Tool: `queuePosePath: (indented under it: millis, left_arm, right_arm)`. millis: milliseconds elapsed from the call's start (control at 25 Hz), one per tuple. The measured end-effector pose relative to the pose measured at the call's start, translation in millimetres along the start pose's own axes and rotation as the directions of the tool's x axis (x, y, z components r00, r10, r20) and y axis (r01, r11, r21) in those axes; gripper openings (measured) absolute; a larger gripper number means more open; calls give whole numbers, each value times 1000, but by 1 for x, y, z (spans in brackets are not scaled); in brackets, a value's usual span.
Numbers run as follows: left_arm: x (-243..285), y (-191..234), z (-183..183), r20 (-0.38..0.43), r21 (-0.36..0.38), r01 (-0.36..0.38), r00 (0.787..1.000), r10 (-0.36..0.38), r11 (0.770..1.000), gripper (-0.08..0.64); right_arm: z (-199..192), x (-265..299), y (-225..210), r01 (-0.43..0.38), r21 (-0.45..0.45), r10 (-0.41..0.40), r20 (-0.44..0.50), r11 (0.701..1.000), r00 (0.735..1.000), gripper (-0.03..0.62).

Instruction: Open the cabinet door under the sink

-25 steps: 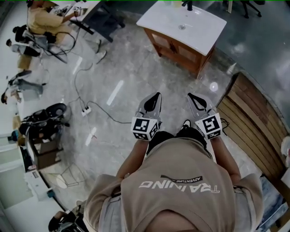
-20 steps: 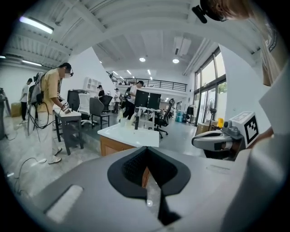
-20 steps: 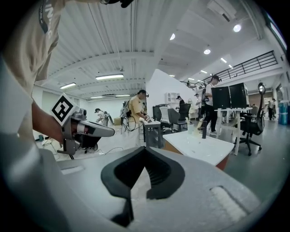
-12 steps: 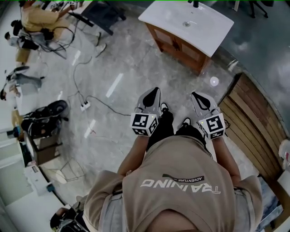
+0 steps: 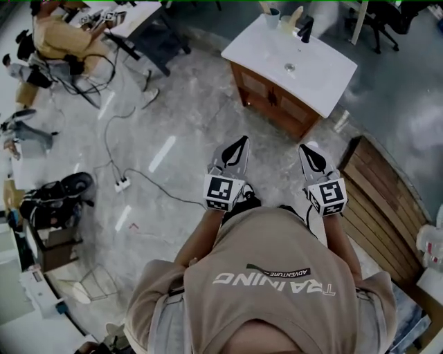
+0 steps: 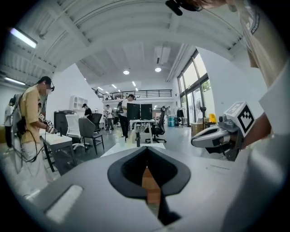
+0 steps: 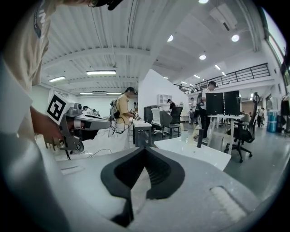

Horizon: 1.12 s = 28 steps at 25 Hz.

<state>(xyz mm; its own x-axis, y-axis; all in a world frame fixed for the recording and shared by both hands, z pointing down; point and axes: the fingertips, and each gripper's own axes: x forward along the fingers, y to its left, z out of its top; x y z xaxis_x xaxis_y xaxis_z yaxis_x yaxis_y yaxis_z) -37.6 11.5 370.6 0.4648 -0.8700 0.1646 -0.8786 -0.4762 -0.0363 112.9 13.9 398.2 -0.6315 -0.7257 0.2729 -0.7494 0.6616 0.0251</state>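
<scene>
The sink cabinet (image 5: 273,100) is brown wood with two front doors, under a white basin top (image 5: 315,66) carrying a black faucet (image 5: 304,29); both doors look closed. It stands on the floor ahead of me, out of reach of both grippers. My left gripper (image 5: 241,141) and right gripper (image 5: 305,148) are held side by side, pointing at it, both shut and empty. In the left gripper view the jaws (image 6: 146,153) meet, with the wood of the cabinet (image 6: 149,186) showing below the tips. In the right gripper view the jaws (image 7: 144,150) also meet, and the basin top (image 7: 195,153) lies just beyond.
A wooden slatted platform (image 5: 387,200) lies on the right. Cables and a power strip (image 5: 122,184) trail over the floor at left. A small bottle (image 5: 340,119) stands by the cabinet's right corner. A person (image 5: 59,34) works at a desk at far left; an office chair (image 5: 387,21) stands behind the sink.
I have walked forward: the sink cabinet has come nearer and lower in the head view, and its faucet now shows. Both grippers moved ahead with me, still shut.
</scene>
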Motion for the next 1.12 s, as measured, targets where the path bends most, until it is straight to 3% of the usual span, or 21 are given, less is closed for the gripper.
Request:
queuePosePath:
  millis: [80,240,400,680,840,1120]
  left_arm:
    - [-3,20,-4,-2,-13,11,1000,-11,1000,17]
    - [-1,53,-10,11,-165,60,998,-59,984,17]
    - [6,66,-13,14,-148,113,994,-112,982,17]
    - [22,92,-35,-20,-288,90,995,-100,953,17]
    - [48,97,-37,-55,-281,92,992,-112,955,17]
    - [103,117,-19,-99,-181,114,986,-134,977,17]
  right_arm:
    - [13,14,6,6,-23,-6,8,1000,1000,2]
    - [28,35,12,59,-15,-58,25,998,998,2]
    - [19,38,8,135,13,-134,-5,991,991,2]
    - [8,61,5,125,44,-122,-66,991,990,2]
    - [10,89,-7,82,42,-80,-54,996,995,2]
    - [19,148,-46,49,77,-48,-10,996,999,2]
